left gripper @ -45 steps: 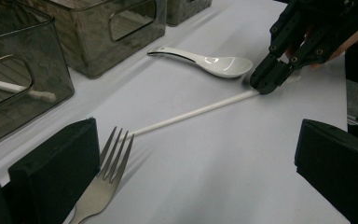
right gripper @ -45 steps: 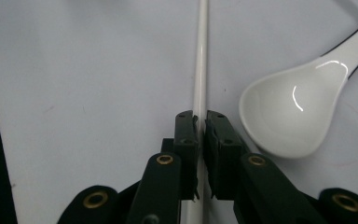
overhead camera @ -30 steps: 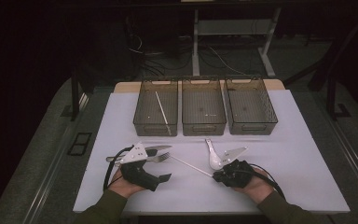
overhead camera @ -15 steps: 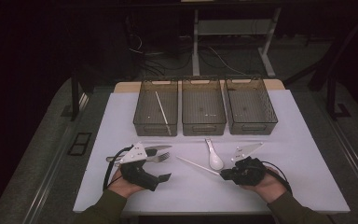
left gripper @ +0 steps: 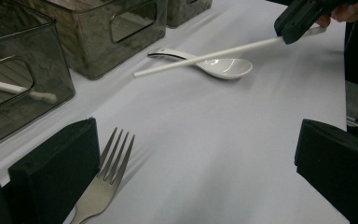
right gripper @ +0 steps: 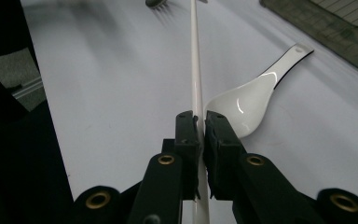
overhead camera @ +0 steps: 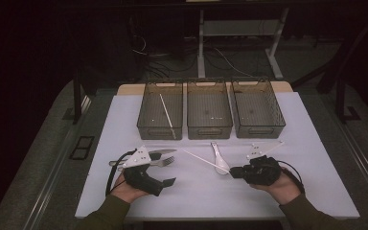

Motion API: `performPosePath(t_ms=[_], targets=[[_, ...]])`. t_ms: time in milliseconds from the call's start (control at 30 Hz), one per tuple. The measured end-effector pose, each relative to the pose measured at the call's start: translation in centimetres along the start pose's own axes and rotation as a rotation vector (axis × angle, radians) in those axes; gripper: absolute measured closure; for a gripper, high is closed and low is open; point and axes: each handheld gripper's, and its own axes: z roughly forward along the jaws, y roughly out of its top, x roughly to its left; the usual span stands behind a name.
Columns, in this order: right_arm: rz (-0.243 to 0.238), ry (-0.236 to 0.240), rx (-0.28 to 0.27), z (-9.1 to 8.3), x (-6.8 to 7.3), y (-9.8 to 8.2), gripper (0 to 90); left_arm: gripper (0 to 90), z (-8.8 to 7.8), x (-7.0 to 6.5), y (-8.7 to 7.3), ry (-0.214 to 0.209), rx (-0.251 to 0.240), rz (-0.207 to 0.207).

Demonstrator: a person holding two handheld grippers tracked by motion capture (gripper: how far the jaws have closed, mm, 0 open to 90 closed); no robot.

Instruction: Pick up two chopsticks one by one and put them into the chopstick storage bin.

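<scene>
So, right gripper (overhead camera: 237,171) pinching a white chopstick (overhead camera: 199,158) near one end, jaws pressed tight on it with the stick running straight out between the pads (right gripper: 188,133) in the right gripper view. Holding it slightly off the white table cover (overhead camera: 316,191), the far end slanting toward the middle of the table. Crossing right over a white ceramic spoon (overhead camera: 219,159) lying on the cover, bowl end nearest the gripper, handle pointing toward the bins.

Left gripper (overhead camera: 170,182) sitting low at the near left, jaws spread wide and pinching nothing, clear cover between them in the left gripper view. Parked just beside a metal fork (left gripper: 103,182), tines right next to one jaw but not gripped.

Sitting farther back: three smoky see-through bins in a row, left bin (overhead camera: 146,125) already holding a second white chopstick (overhead camera: 166,113) lying lengthwise, middle bin (overhead camera: 210,129) and right bin (overhead camera: 258,130) beside it. Can't really tell what those tiny specks in the middle one are.
</scene>
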Motion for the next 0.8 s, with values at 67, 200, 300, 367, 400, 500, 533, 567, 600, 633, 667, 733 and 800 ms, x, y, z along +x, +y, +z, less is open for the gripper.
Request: performPosePath(t_ms=[67,200,300,367,400,500,533,567,600,633,667,733,800], targets=[[0.005,-0.005,-0.006,-0.2,-0.1,0.2,84.0,0.0,0.0,0.0,0.0,0.0,0.0,0.001],[0.003,-0.015,-0.025,-0.4,-0.3,0.7,83.9,0.0,-0.1,0.1,0.0,0.001,-0.001,0.0],[0.003,-0.022,-0.036,-0.4,-0.5,1.2,83.9,0.0,-0.2,0.2,0.0,0.001,-0.007,0.003],[0.002,-0.026,-0.04,-0.4,-0.5,1.6,83.9,0.0,-0.2,0.2,-0.1,0.001,-0.008,0.001],[-0.001,-0.029,-0.044,-0.4,-0.6,1.8,83.9,0.0,-0.2,0.3,-0.1,0.001,-0.007,0.004],[-0.002,-0.037,-0.058,-0.4,-0.8,2.5,83.9,0.0,-0.1,0.2,-0.2,-0.004,-0.004,0.0],[0.001,-0.038,-0.062,-0.3,-1.0,2.8,83.9,0.0,-0.1,0.2,-0.2,-0.004,-0.003,-0.001],[0.001,-0.043,-0.065,-0.3,-1.1,3.0,83.9,0.0,-0.1,0.3,-0.2,-0.004,-0.003,0.0],[0.002,-0.047,-0.067,-0.2,-1.2,3.2,83.9,0.0,-0.1,0.3,-0.2,-0.003,-0.003,-0.001],[0.004,-0.049,-0.067,-0.1,-1.3,3.4,83.9,0.0,-0.1,0.3,-0.2,-0.003,-0.004,-0.001],[0.004,-0.052,-0.069,0.0,-1.4,3.6,83.9,0.0,-0.1,0.3,-0.2,-0.002,-0.006,-0.003],[0.003,-0.056,-0.071,0.2,-1.6,4.0,83.9,0.0,-0.1,0.2,-0.2,-0.003,-0.007,-0.002],[0.006,-0.059,-0.076,0.3,-1.7,4.4,83.9,0.0,0.0,0.2,-0.2,-0.003,-0.003,-0.001]])
